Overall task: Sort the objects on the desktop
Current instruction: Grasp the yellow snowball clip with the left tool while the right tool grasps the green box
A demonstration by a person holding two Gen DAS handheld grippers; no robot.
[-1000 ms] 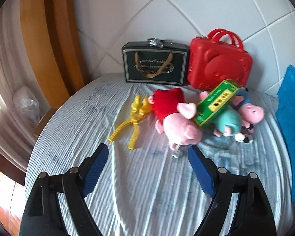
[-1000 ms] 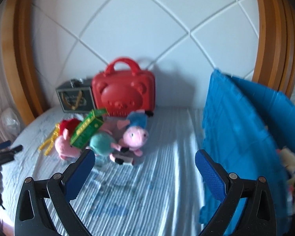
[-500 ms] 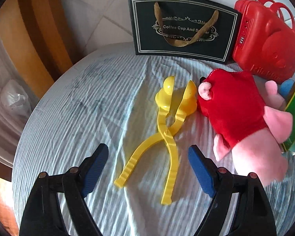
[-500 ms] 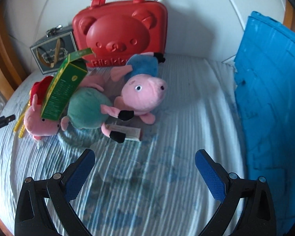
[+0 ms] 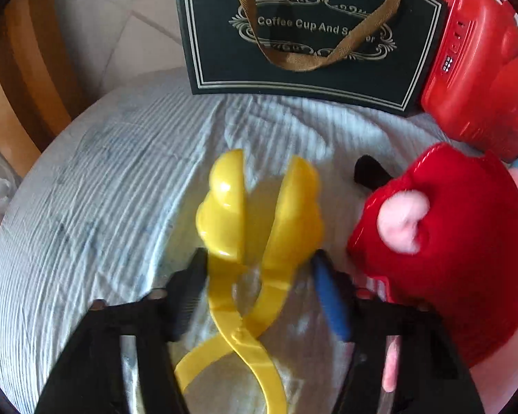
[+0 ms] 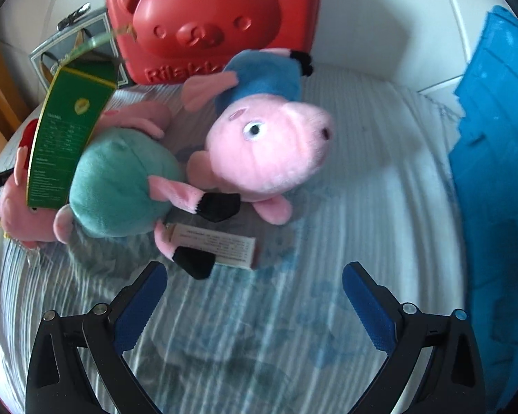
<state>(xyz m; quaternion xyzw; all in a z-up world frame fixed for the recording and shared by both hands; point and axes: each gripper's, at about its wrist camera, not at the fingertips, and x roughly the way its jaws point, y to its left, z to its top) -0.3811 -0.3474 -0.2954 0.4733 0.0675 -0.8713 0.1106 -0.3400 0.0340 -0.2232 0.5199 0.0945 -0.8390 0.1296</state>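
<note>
A yellow scissor-style clamp toy (image 5: 259, 220) with two cupped halves lies on the striped sheet. My left gripper (image 5: 259, 286) straddles it just below the cups; its jaws are closing and both pads touch the yellow arms. Right beside it lies a pig plush in a red dress (image 5: 449, 241). My right gripper (image 6: 255, 276) hangs open over bare sheet with nothing between its fingers. Just beyond it are a small white box (image 6: 214, 245), a teal plush (image 6: 121, 186) and a pink pig plush in blue (image 6: 269, 151). A green carton (image 6: 69, 138) leans on the teal plush.
A black gift bag (image 5: 310, 34) and a red bear-faced case (image 6: 207, 17) stand against the white padded headboard at the back. A blue crate wall (image 6: 493, 172) rises on the right. A wooden frame (image 5: 27, 69) borders the left.
Both grippers have come down and closer to the toys. The left jaws, wide open before, have narrowed around the yellow clamp toy. The right jaws stay open.
</note>
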